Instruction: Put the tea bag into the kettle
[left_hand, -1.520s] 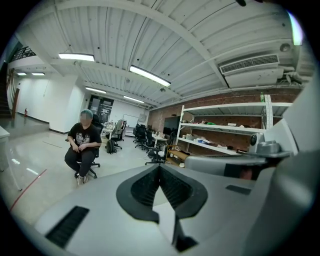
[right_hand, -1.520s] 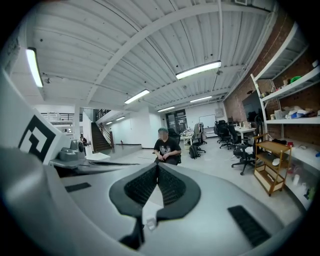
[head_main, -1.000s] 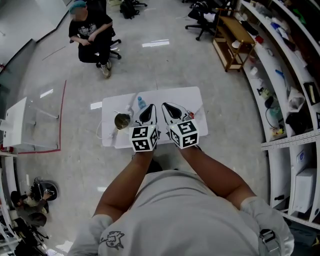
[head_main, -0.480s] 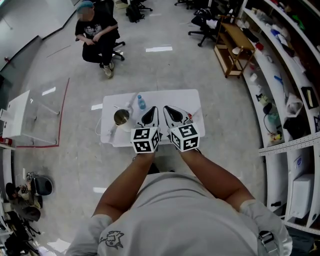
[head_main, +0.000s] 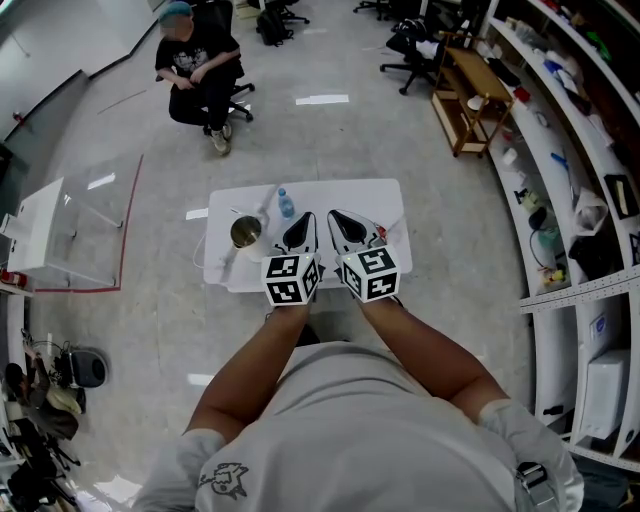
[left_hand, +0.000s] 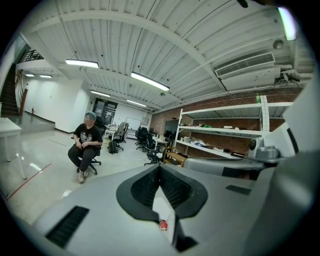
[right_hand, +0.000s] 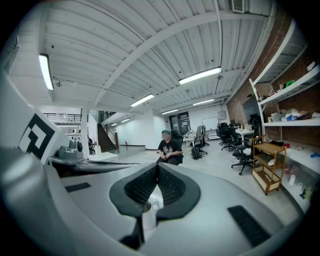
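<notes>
the kettle (head_main: 245, 232) stands with its top open on the left part of the white table (head_main: 390, 195). just right of the kettle, and a little farther from the wearer, stands a small bottle (head_main: 285, 204) with a blue cap. the left gripper (head_main: 304, 218) hangs over the table to the right of the kettle, near it but apart from it. the right gripper (head_main: 336, 216) sits close beside the left gripper, one step farther right of the kettle. both point away from the wearer. in the left gripper view the two pads meet at their tips with nothing caught between them, and the right gripper view shows the same: pads pressed together, nothing held. well to the right of the kettle, just past the right gripper, a small red and white thing lies on the table. it looks like the tea bag (head_main: 380, 232), though it is too small to be sure. far beyond the kettle, off the table, a seated person (head_main: 198, 62) is on a chair.
</notes>
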